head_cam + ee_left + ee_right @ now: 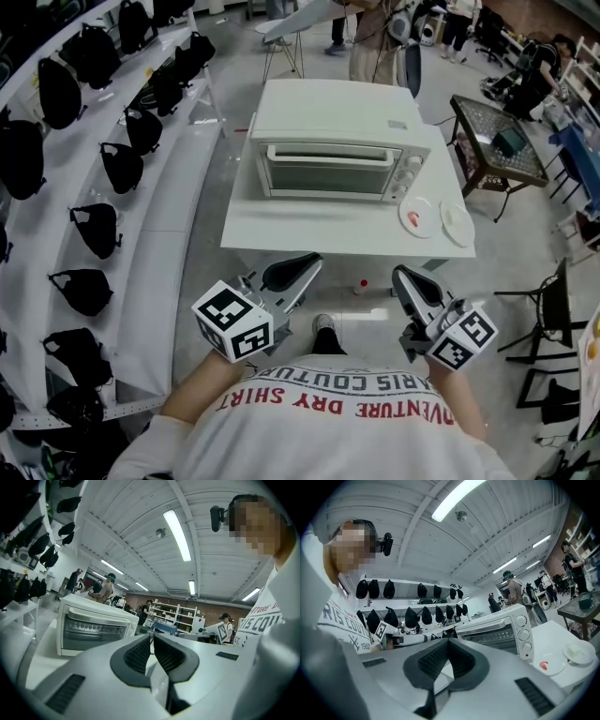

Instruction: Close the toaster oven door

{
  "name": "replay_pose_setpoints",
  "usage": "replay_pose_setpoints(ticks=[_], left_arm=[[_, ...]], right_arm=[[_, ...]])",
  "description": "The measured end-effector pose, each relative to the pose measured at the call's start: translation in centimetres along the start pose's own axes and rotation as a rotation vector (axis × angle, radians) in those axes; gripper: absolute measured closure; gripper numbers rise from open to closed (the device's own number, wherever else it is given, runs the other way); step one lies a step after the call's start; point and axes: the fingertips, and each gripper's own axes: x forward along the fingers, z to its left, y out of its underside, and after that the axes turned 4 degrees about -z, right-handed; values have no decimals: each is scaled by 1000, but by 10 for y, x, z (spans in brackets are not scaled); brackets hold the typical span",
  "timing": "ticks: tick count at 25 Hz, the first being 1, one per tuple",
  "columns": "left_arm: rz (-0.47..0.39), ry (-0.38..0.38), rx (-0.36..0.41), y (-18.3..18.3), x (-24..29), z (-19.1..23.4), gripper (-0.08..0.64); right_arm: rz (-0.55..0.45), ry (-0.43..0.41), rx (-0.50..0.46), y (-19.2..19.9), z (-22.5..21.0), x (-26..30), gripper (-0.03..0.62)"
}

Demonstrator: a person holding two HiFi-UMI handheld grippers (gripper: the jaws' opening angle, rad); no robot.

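White toaster oven (330,157) sits mid-table (309,236), its glass door (323,174) up and shut. Two small plates (437,220) lie just right of it. Left gripper (298,269) and right gripper (409,280) are held low near the person's chest, well short of the oven; both pairs of jaws together, nothing between them.

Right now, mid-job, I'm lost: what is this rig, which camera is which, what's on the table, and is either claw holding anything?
There is no robot arm: a person holds a hand-held claw in each hand. The head view comes from a camera on the person's head, looking down. In it the left claw and right claw sit near the chest, short of the white table. The two gripper views come from cameras riding on each claw, looking along its jaws. Both claws are shut and empty. On the table stands a toaster oven, its door looking closed. To its right are a plate with a red bit and a second plate.
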Motion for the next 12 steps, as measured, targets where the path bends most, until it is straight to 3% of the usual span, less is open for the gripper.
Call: replay_pose_setpoints(ticks=[12], left_arm=[[22,10,12,7,4,-3,515]], right_arm=[[-6,12,4,2,-3,-7,569]])
